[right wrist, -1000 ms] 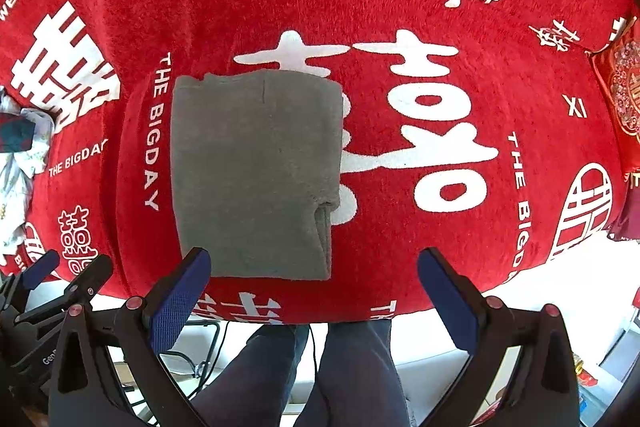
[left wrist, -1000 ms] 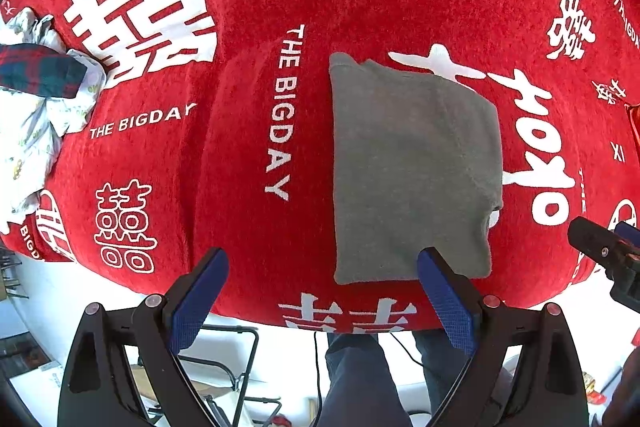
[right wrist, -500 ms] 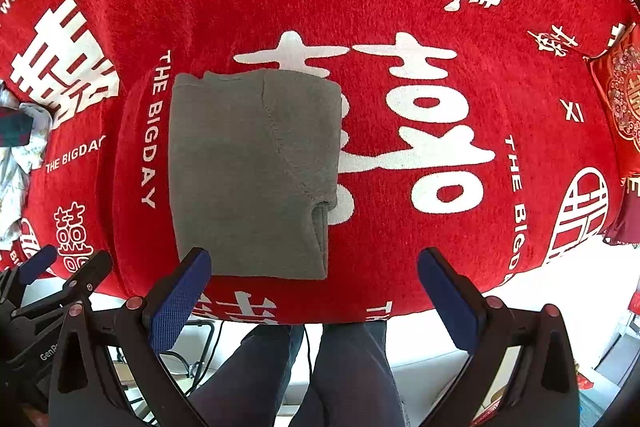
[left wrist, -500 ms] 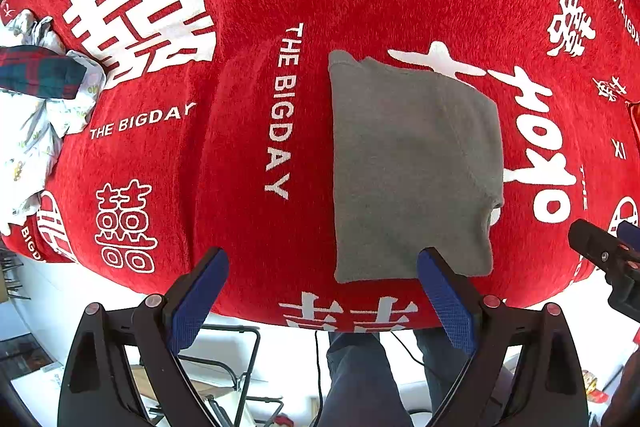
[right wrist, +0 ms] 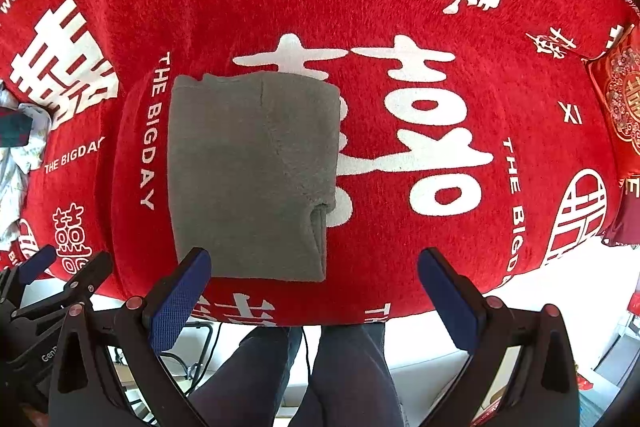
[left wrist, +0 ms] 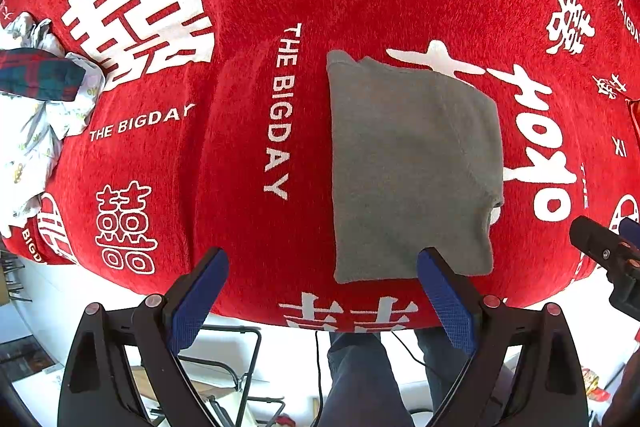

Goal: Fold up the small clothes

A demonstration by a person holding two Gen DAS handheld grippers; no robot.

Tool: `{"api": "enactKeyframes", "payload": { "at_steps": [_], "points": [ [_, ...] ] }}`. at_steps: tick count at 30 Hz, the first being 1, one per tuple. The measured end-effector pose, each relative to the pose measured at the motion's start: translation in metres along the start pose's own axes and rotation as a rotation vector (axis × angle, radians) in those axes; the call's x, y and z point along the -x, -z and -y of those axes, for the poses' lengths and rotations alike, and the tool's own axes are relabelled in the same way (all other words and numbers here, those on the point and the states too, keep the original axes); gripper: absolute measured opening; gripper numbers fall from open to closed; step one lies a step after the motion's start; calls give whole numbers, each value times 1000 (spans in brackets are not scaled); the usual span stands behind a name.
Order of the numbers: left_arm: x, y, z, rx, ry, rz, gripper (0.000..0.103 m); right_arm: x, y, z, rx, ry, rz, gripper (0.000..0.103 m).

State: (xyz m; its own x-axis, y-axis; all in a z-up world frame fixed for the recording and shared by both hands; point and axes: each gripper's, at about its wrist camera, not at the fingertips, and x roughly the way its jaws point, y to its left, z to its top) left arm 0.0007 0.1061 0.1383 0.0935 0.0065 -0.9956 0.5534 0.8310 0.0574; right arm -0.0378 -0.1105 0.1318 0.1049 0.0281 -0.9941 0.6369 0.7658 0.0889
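- At the far left edge of the bench lay a crumpled heap of white patterned cloth (left wrist: pixel 32 131) with a dark green-and-red plaid piece (left wrist: pixel 38 74) on top of it, well apart from the grey garment
- The bench was covered by a red fuzzy cloth printed with white characters and the words "THE BIGDAY" (left wrist: pixel 248 155)
- The left gripper (left wrist: pixel 322 301), black-framed with blue ribbed pads, hovered over the near edge of the bench with its jaws wide apart and nothing between them; its left pad (left wrist: pixel 198 301) stood over bare red cloth and its right pad (left wrist: pixel 446 303) overlapped the near right corner of the garment in the view, though contact could not be judged
- The folded grey knit garment (right wrist: pixel 250 175) lay flat as a tall rectangle near the front edge of the bench, just right of the vertical "THE BIGDAY" lettering, its far edge covering part of a large white character; a small fold or cuff showed at its lower right side (right wrist: pixel 320 223)
- The right gripper (right wrist: pixel 314 301) also had its jaws spread wide and empty, its left pad over the garment's near left corner and its right pad over red cloth
- A person's legs in dark trousers (right wrist: pixel 352 367) stood below the bench edge
- A red cushion with gold ornament (right wrist: pixel 618 103) sat at the far right
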Motion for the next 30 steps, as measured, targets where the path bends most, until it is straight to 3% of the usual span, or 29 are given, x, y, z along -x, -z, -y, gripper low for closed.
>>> {"api": "enactKeyframes", "payload": {
  "at_steps": [30],
  "points": [
    [-2, 0, -1, -5, -1, -3, 96, -1, 1, 0, 1, 3, 0, 103]
  ]
}}
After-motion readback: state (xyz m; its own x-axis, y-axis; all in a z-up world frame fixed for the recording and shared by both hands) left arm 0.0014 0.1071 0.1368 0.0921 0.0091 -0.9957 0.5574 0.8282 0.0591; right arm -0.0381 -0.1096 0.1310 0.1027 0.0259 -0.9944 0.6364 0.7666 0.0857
